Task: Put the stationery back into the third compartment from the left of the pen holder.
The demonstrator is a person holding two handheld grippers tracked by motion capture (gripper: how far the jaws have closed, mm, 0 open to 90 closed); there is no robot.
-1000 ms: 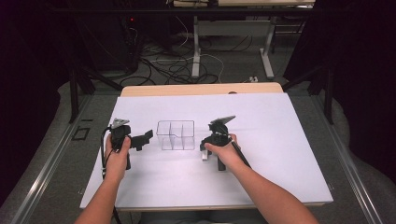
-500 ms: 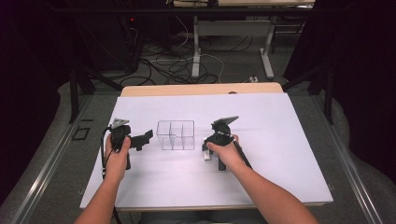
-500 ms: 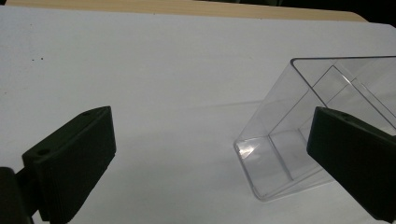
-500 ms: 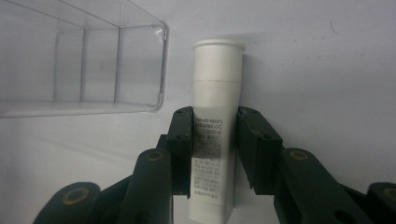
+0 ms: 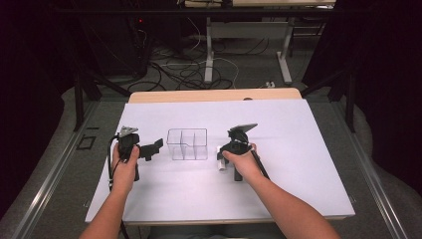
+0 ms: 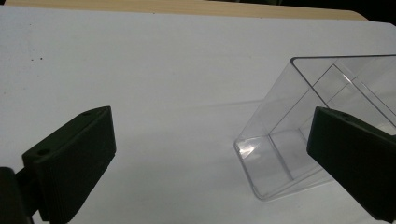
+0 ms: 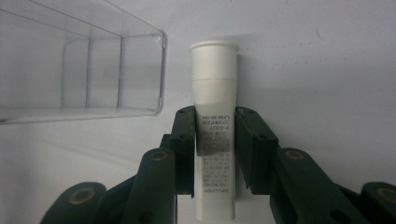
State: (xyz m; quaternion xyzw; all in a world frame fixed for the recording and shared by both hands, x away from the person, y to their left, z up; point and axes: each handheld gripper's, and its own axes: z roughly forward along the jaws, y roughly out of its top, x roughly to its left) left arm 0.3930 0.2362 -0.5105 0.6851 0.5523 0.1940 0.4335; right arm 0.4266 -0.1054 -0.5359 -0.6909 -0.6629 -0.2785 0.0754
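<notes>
Tube (image 7: 214, 116), white, printed, capped

1. The counter (image 5: 298, 149) has a white top, with a strip of pale wood along its far edge.
2. A clear plastic box (image 5: 187, 144) with inner dividers stands directly on it, near the middle.
3. A white tube (image 7: 215, 116) is just beside the box.

tube (image 7: 214, 116): white, black print | box (image 5: 187, 144): clear | table (image 5: 298, 129): white
</notes>
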